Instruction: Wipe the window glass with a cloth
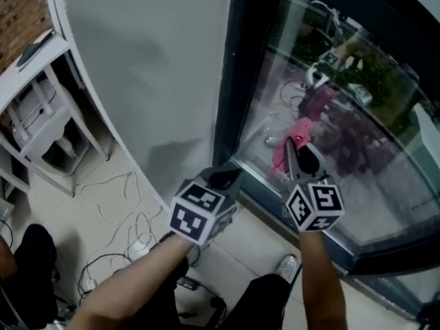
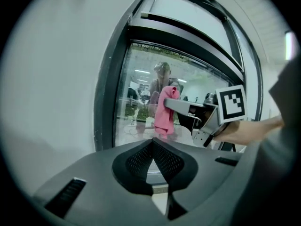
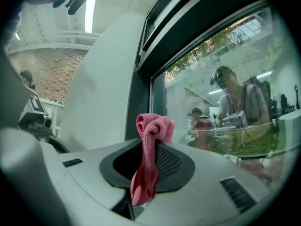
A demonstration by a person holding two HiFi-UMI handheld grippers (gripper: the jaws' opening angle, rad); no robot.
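Two jaws of the right gripper [image 3: 153,142] clamp the pink cloth [image 3: 155,126], which bunches past their tips at twelve o'clock, near the window glass [image 1: 371,170]. At nine o'clock, the left gripper [image 2: 153,142] is closed, empty.

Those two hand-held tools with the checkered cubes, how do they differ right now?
The right tool holds a pink cloth in its closed jaws; the left tool is closed on nothing. The right tool reaches toward the window glass; the left tool hangs back by the dark frame. Both carry a marker cube.
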